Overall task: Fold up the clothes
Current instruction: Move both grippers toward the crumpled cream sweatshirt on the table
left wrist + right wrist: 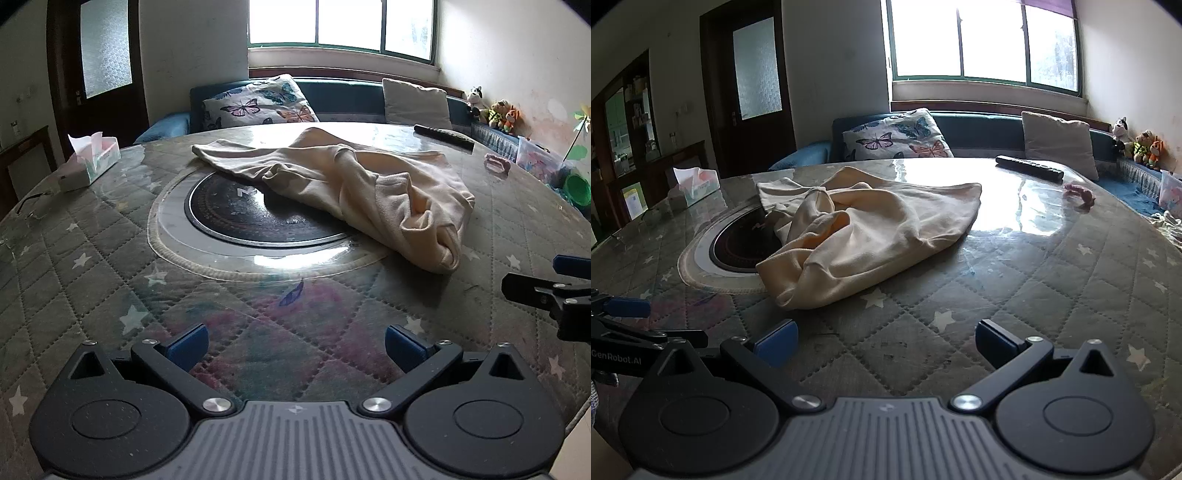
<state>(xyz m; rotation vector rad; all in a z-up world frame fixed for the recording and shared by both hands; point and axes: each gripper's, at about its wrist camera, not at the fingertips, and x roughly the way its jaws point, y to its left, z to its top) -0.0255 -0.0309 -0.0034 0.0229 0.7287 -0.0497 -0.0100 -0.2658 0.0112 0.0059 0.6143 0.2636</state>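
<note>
A cream garment (351,188) lies crumpled on the round quilted table (110,266), partly over the black round hotplate (240,214) at its centre. It also shows in the right wrist view (864,229). My left gripper (295,345) is open and empty, low over the table's near side, well short of the garment. My right gripper (886,341) is open and empty, just in front of the garment's near end. Each gripper shows at the edge of the other's view, the right one (554,291) and the left one (624,317).
A tissue box (94,162) stands at the table's far left. A black remote (443,136) and a pink hair tie (496,162) lie at the far right. A sofa with a butterfly pillow (258,103) is behind the table. Toys and boxes (535,158) line the right.
</note>
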